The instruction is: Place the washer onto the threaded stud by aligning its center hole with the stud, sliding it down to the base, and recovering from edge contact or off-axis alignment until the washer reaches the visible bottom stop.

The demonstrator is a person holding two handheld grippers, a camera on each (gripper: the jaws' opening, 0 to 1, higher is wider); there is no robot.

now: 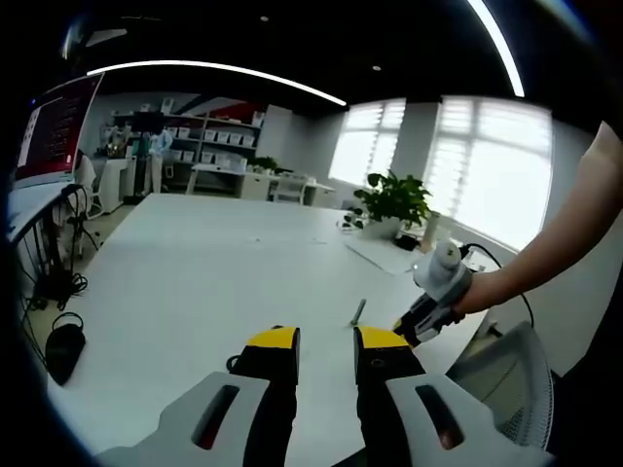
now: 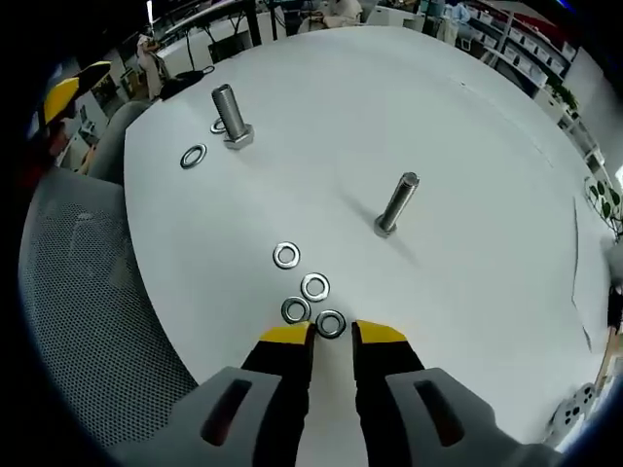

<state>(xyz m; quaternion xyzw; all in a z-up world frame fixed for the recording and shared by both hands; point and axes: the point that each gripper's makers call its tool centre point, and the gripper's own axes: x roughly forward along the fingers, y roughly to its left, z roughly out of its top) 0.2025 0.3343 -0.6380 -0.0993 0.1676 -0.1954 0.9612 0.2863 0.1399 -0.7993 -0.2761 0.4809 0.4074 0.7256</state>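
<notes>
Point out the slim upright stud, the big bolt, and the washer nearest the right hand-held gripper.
slim stud (image 2: 397, 206), right gripper view, mid-shaft.
big bolt (image 2: 230, 115), right gripper view, threaded shaft.
nearest washer (image 2: 330, 323), right gripper view, its ring.
right hand-held gripper (image 2: 333, 336), right gripper view, between the yellow tips.

We see a white round table (image 2: 467, 126) carrying loose hardware. Near the edge closest to us in the right gripper view lie four washers (image 2: 313, 286), three clustered and one just beyond. Toward the middle a slim threaded stud (image 2: 397, 204) stands upright. Near the far-left edge a thick bolt (image 2: 230, 117) stands head-down, with another washer (image 2: 193, 156) beside it.
</notes>
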